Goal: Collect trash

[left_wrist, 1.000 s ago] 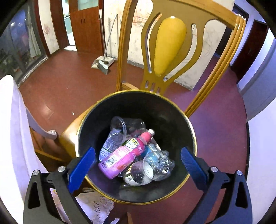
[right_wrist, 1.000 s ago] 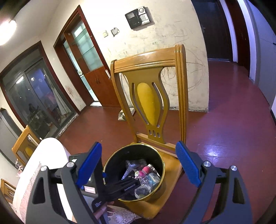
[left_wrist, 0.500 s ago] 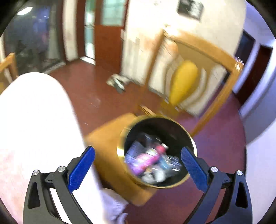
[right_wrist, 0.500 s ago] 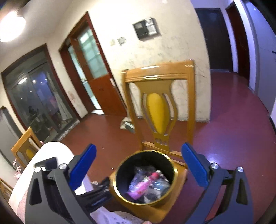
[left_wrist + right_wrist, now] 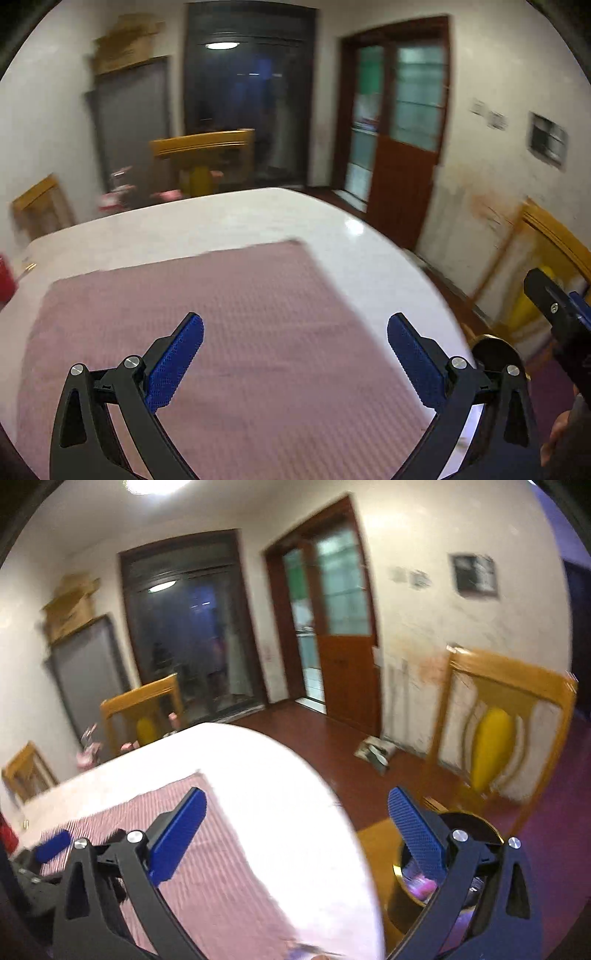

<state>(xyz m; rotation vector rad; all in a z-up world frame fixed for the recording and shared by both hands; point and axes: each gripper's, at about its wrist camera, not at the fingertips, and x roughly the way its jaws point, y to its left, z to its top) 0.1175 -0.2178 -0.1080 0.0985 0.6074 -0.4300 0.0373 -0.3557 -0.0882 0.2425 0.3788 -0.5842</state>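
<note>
Left wrist view: the left gripper (image 5: 295, 350), black-framed with blue ribbed pads, hangs over a pale pink placemat (image 5: 229, 332) of fine woven ridges, rectangular, lying on a smooth white glossy table (image 5: 258, 210) with rounded corners. Its jaws are spread wide and nothing lies between them; the pads touch nothing. At the right edge, part of the right gripper's black frame shows, with a bit of a hand (image 5: 554, 439) below it. Behind the right finger peeks the gold rim of the round black bin (image 5: 493, 349).

Right wrist view: the right gripper (image 5: 295, 830), of the same build, hangs over the table's edge (image 5: 295, 794), its left pad above the striped placemat (image 5: 207, 878) and its right pad in front of the bin (image 5: 410, 897). Its jaws have just been opening and now stand fully released, with nothing between them. The bin, a black cylinder with a shiny gold rim, sits on the seat of a wooden chair (image 5: 495, 709) with a yellow oval back panel, just beside the table. Trash lies inside it, where a pink shape (image 5: 421, 886) shows, too blurred to name. The left gripper (image 5: 51, 843) appears low at the left, over the placemat.

Background: red-brown floor, scuffed white walls, a wood-and-glass door, more wooden chairs at the far side of the table. Both views are motion-blurred.
</note>
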